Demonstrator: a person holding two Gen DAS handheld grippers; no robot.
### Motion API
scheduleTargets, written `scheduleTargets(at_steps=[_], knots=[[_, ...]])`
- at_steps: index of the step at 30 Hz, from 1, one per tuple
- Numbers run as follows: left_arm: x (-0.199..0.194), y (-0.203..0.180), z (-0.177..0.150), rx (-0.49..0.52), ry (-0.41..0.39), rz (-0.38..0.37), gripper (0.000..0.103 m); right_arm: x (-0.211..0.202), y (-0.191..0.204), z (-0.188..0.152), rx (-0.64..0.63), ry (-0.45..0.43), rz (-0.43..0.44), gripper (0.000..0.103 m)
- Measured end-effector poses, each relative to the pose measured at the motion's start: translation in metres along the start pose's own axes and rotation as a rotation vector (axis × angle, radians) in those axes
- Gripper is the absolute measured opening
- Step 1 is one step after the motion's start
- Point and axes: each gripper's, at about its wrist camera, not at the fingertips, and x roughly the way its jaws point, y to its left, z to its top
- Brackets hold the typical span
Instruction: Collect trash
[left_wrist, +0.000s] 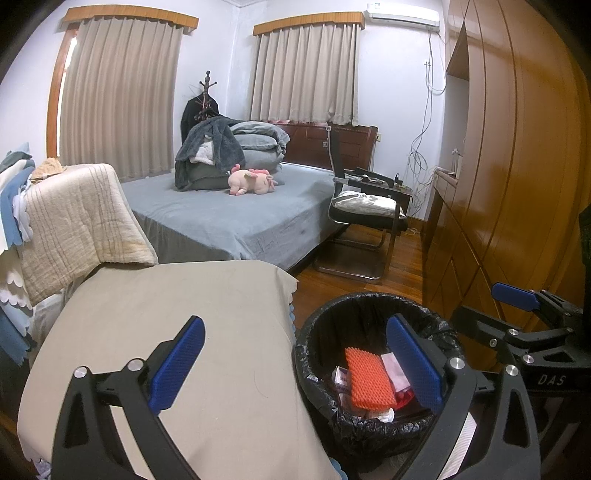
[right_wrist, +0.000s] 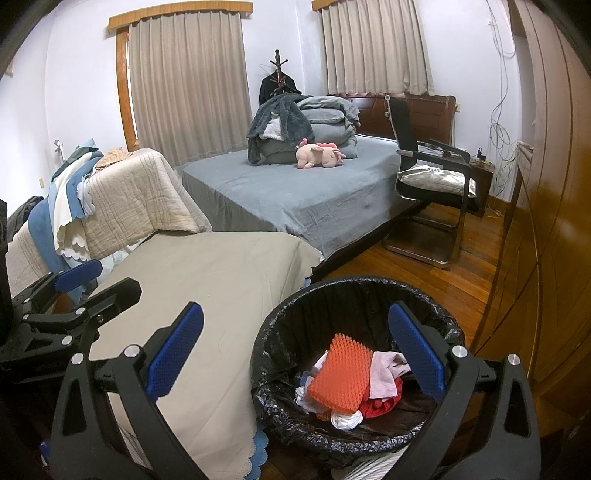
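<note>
A round bin (left_wrist: 317, 325) (right_wrist: 354, 286) lined with a black bag stands on the wooden floor beside a beige-covered surface (left_wrist: 184, 325) (right_wrist: 229, 280). Inside lie an orange ridged foam piece (left_wrist: 367, 380) (right_wrist: 341, 373), a small white box (left_wrist: 341, 378), crumpled white paper (right_wrist: 345, 419), pink cloth (right_wrist: 384, 376) and something red (right_wrist: 380, 406). My left gripper (left_wrist: 295, 362) is open and empty, straddling the bin's left rim. My right gripper (right_wrist: 295, 354) is open and empty above the same rim. Each gripper shows in the other's view, the right one (left_wrist: 517, 310) and the left one (right_wrist: 81, 284).
A bed with a grey sheet (left_wrist: 236, 214) carries folded bedding and a pink plush toy (left_wrist: 251, 181). A black chair with a cushion (left_wrist: 365, 206) stands by the bed. A tall wooden wardrobe (left_wrist: 509, 166) fills the right side. Blankets drape over a rack (left_wrist: 74, 221) at left.
</note>
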Motion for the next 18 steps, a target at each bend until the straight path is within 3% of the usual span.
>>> scheduleTargets(at_steps=[18], knots=[[0.0007,-0.0012,0.0000,-0.001,0.002,0.001,0.097,0.0007,0.0005,0.0001,-0.001,0.003,0.000,0.098]])
